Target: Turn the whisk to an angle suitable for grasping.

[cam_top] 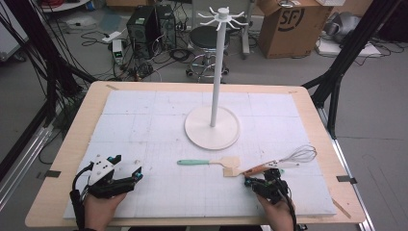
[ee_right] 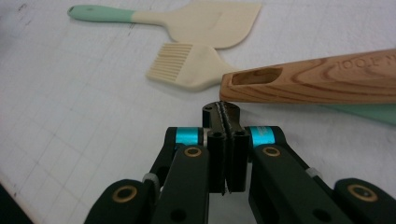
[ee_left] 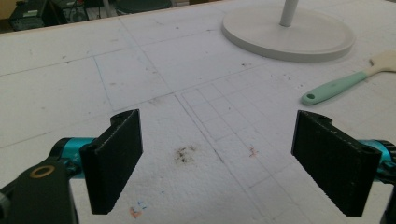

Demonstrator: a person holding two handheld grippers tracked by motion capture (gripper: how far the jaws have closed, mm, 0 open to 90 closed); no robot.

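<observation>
Stand: white round-based hook stand (cam_top: 212,126) at twelve o'clock.
Left gripper (cam_top: 126,166): jaws apart over bare foam.
Right gripper (ee_right: 226,112): jaws pressed together, empty.
Brush: wooden-handled cream basting brush (ee_right: 308,79), touching at one o'clock of right gripper.

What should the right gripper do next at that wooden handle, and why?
Probably open first: the right gripper has its jaws pressed together with nothing between them, just short of the brown wooden handle with the slotted end. Shut jaws can't take it.
</observation>
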